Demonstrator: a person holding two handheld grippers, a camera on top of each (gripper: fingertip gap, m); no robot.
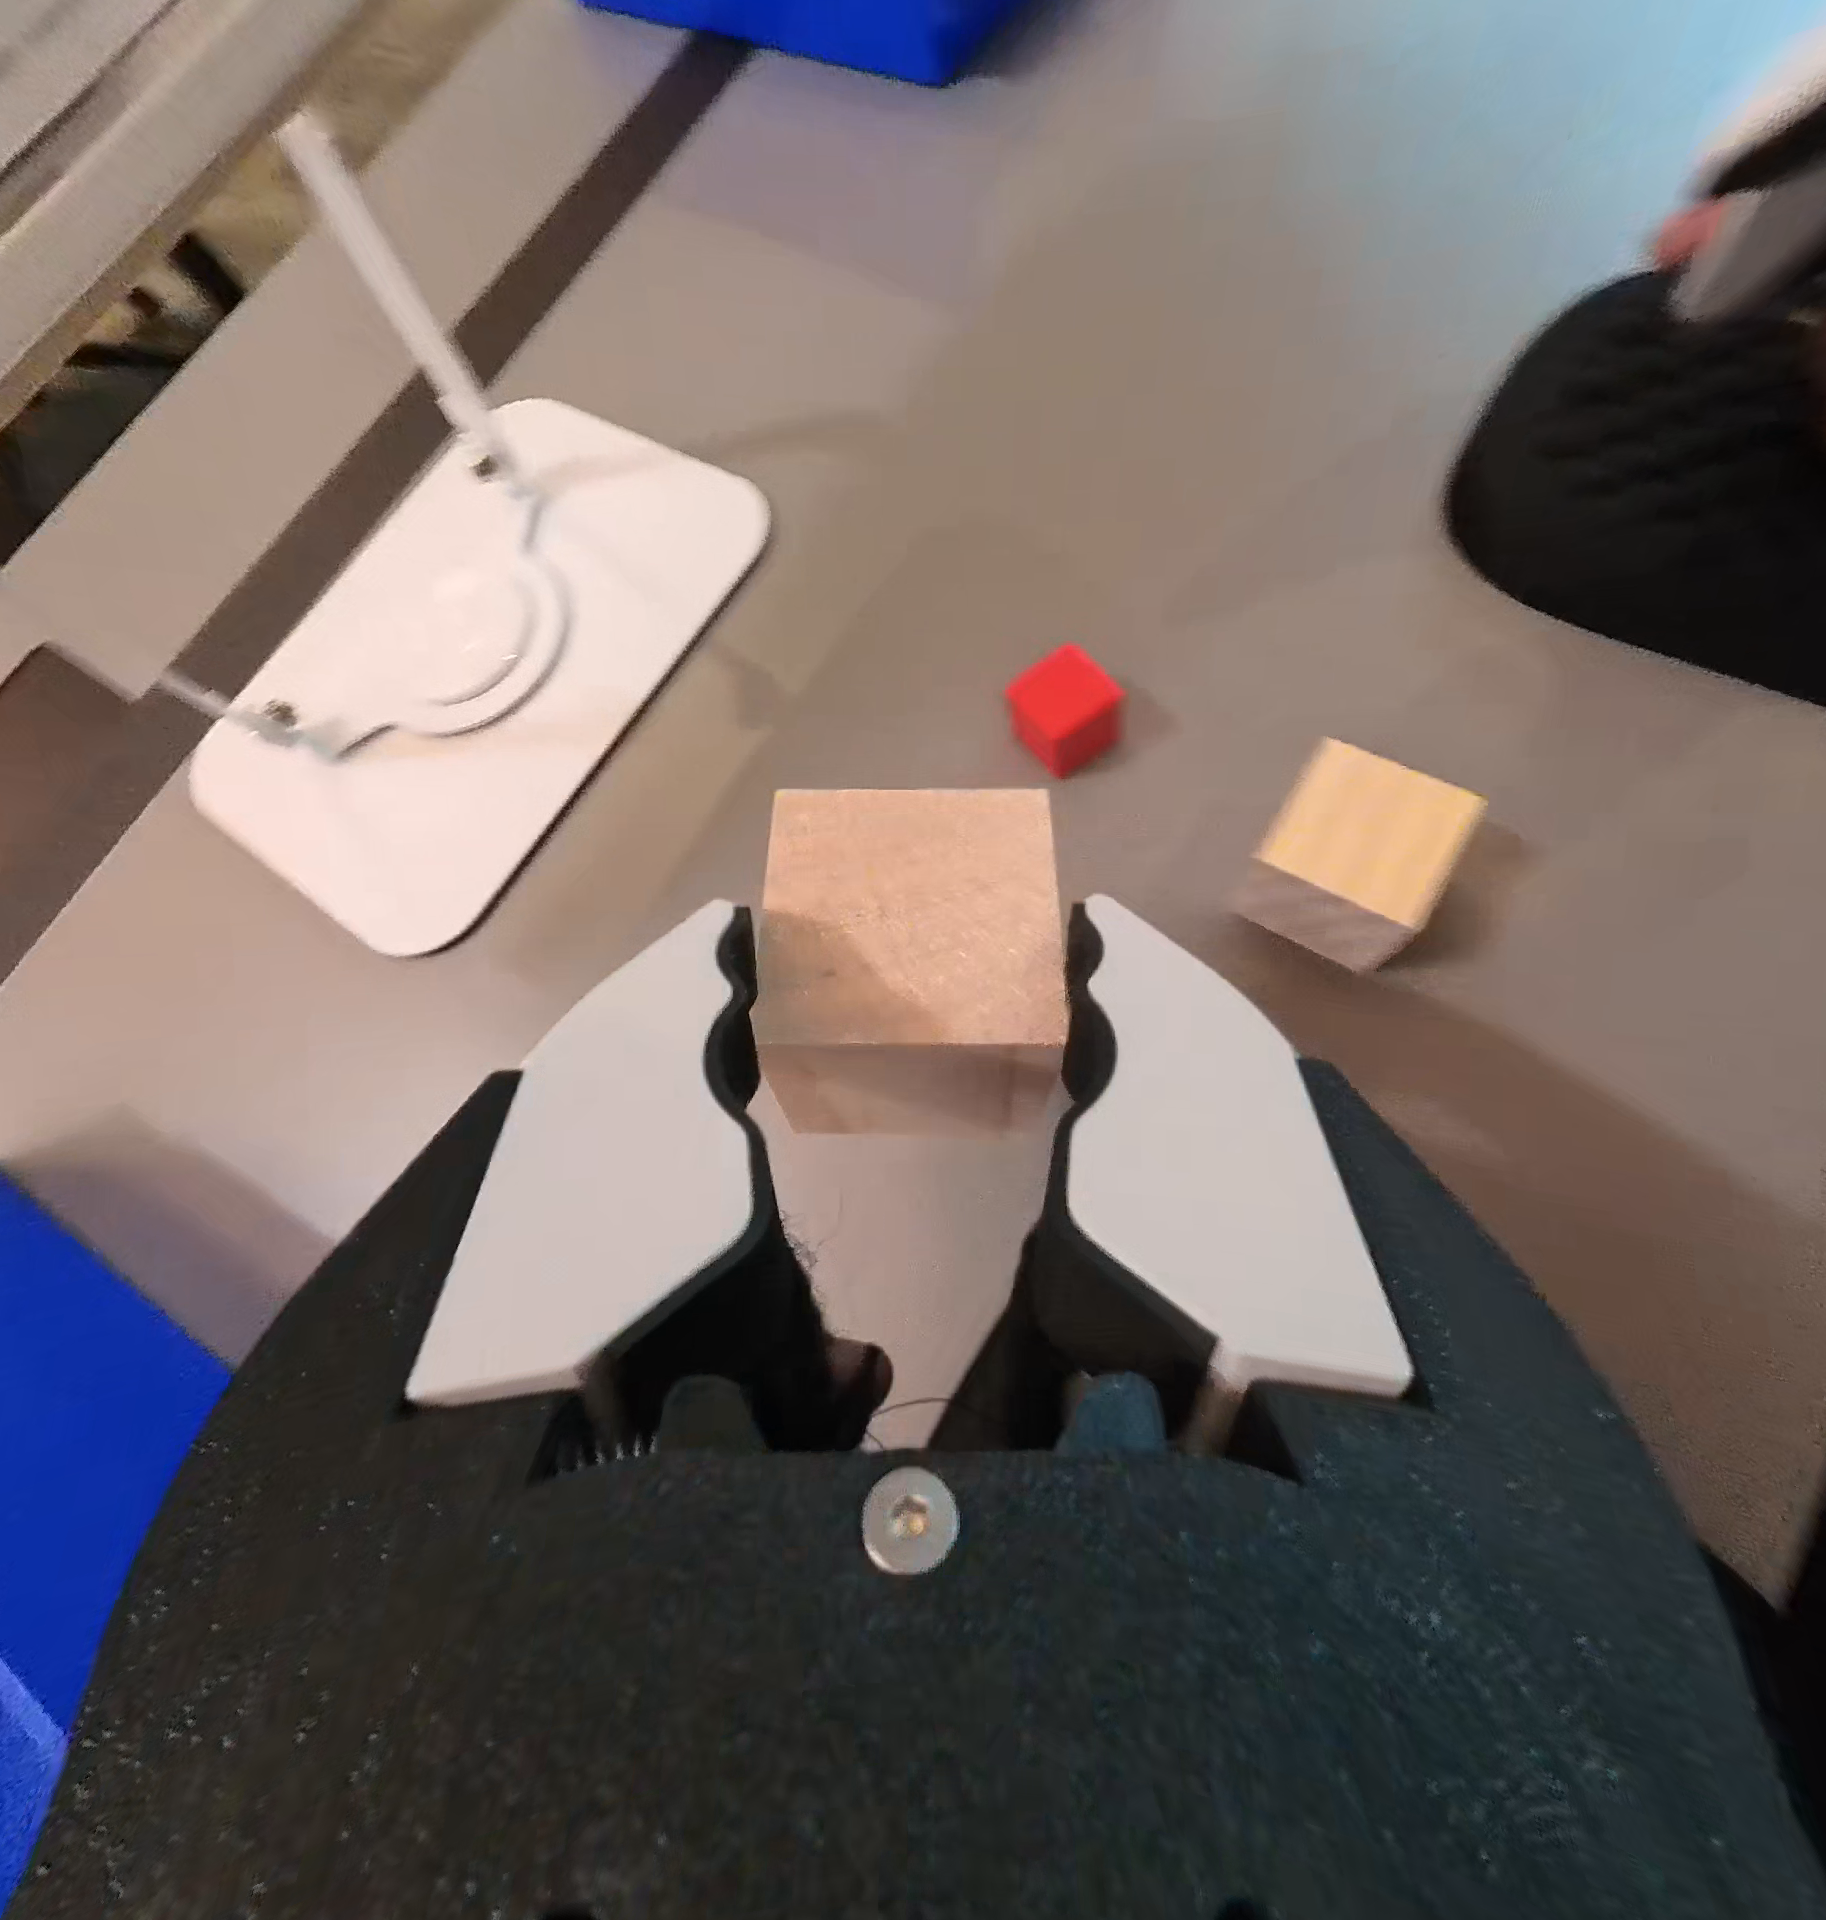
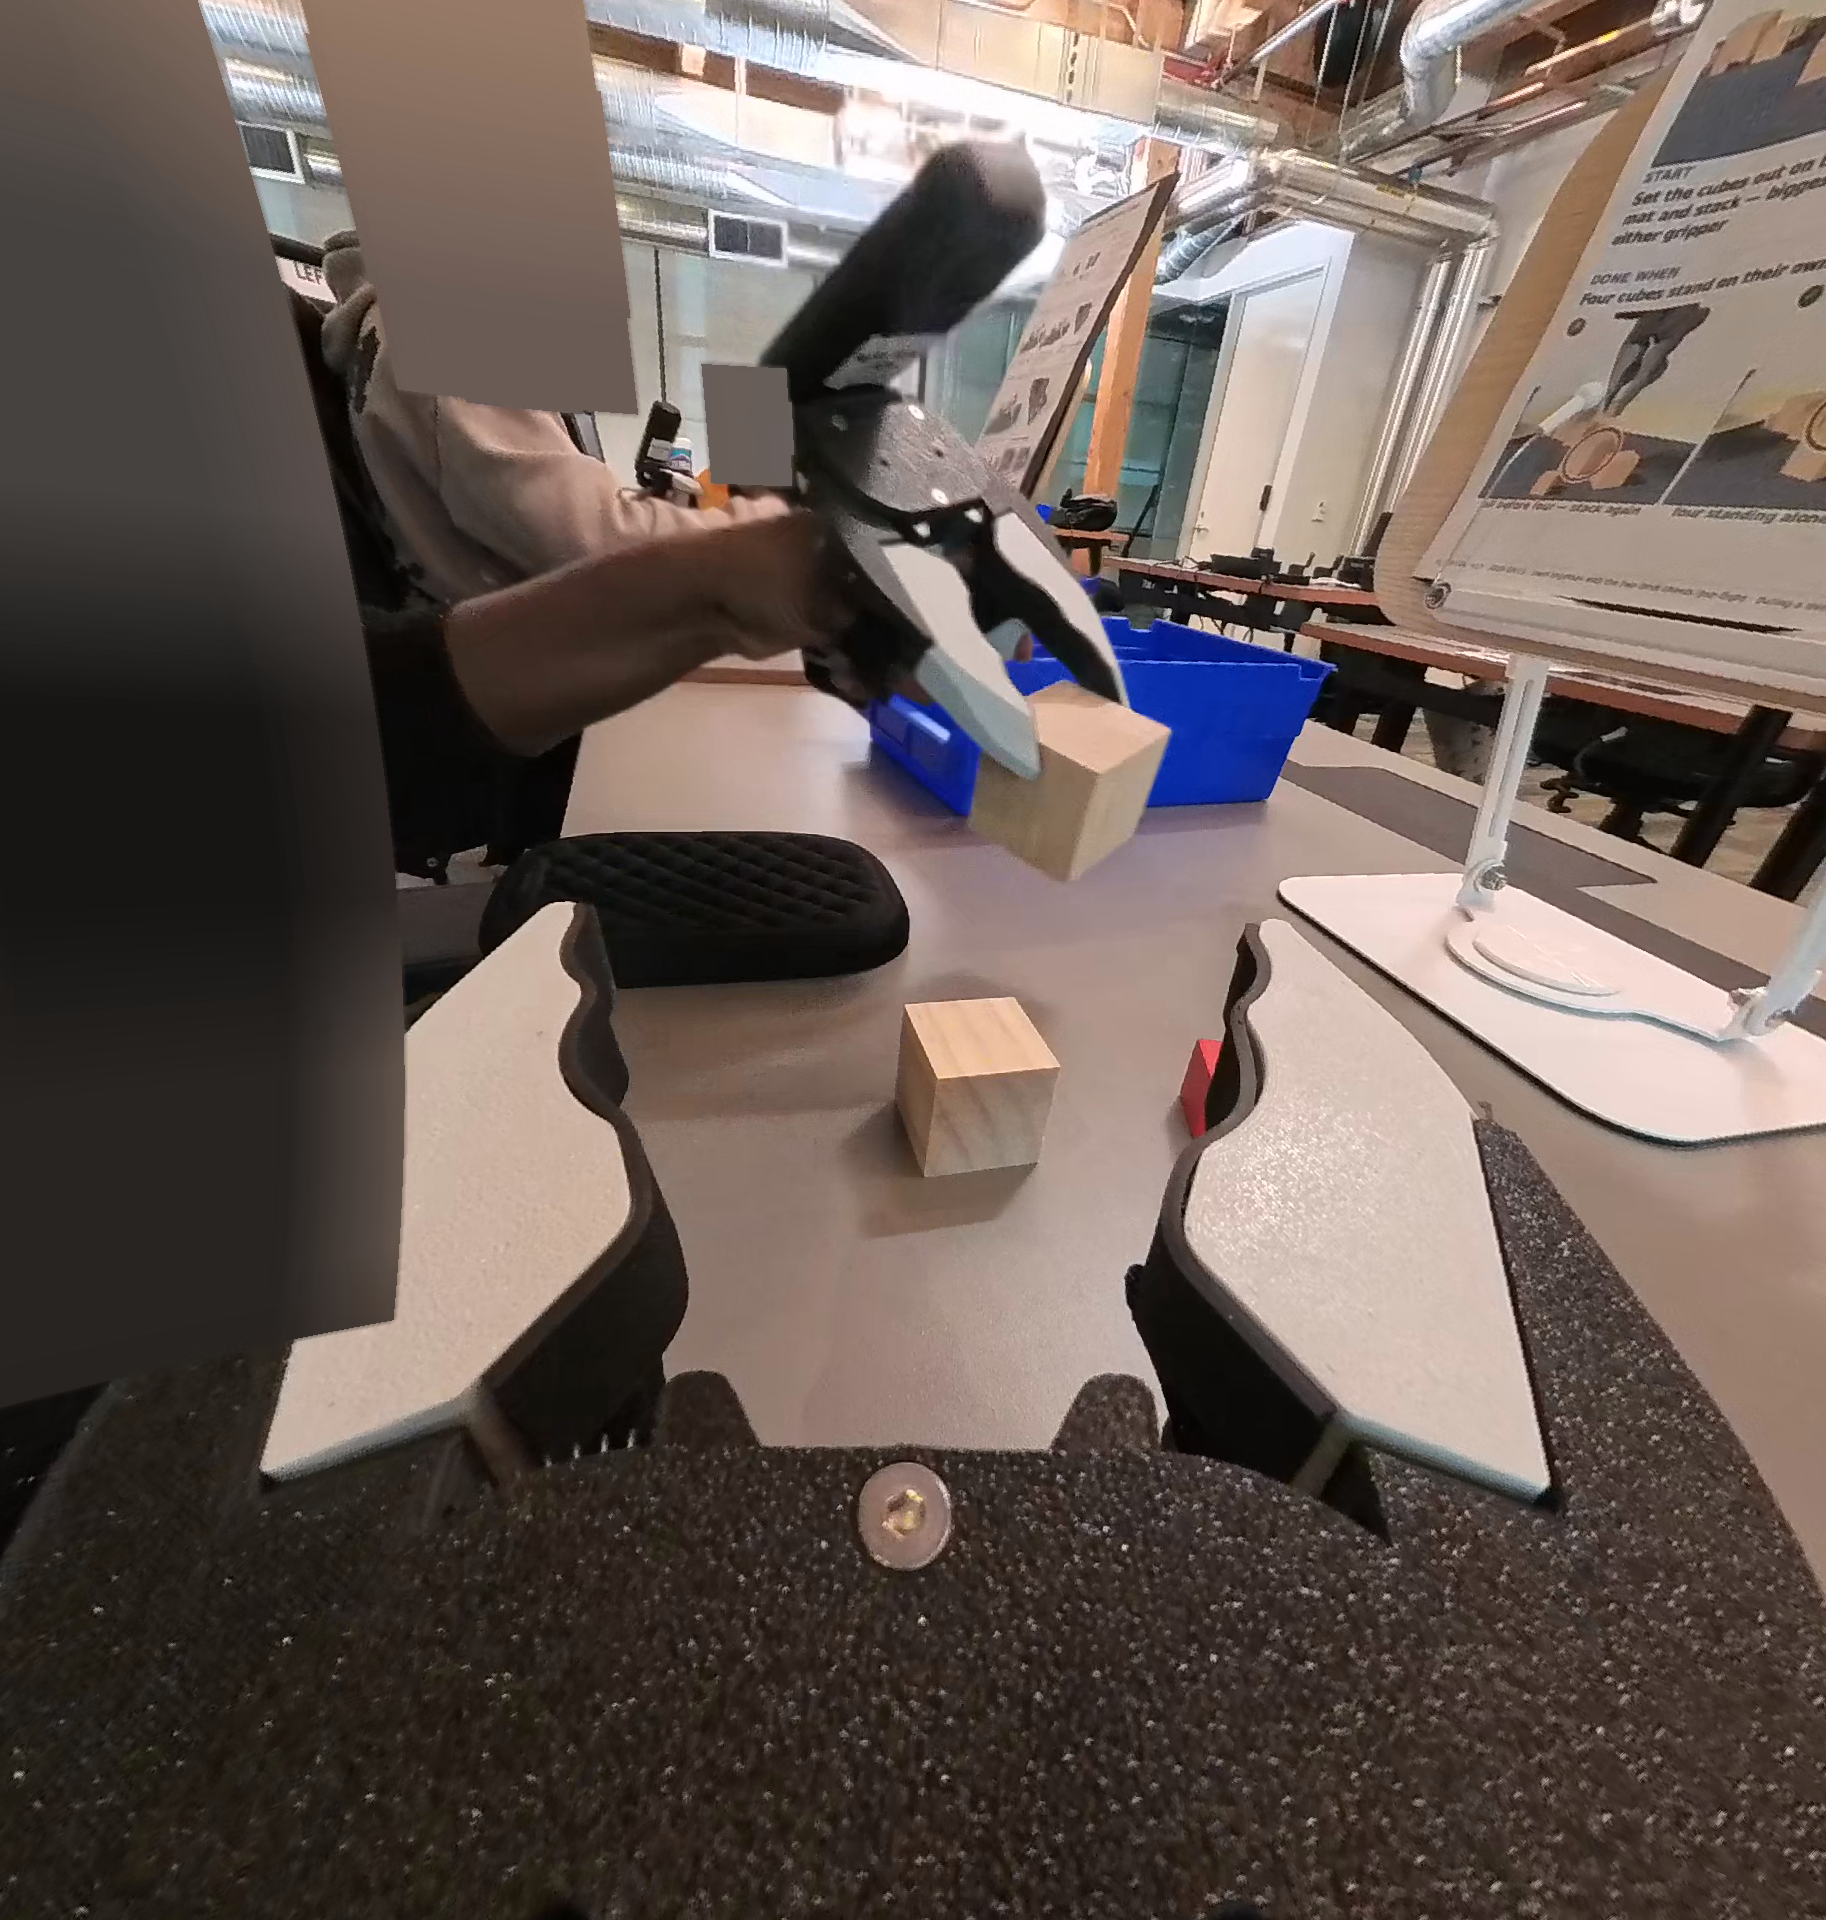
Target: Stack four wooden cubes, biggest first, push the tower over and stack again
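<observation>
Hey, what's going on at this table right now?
A person is working with two hand-held tools over a grey table. The left tool grips a large wooden cube and holds it in the air, clear of the table. The right tool is wide open and holds nothing; a smaller wooden cube sits on the table ahead of it, with a small red cube nearby. A blue bin stands behind.

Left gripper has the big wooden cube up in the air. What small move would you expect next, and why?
Probably lowering it to a bare patch of table. The left gripper clamps the large wooden cube clear of the surface, tilted; the smaller wooden cube and red cube rest apart nearby.
</observation>
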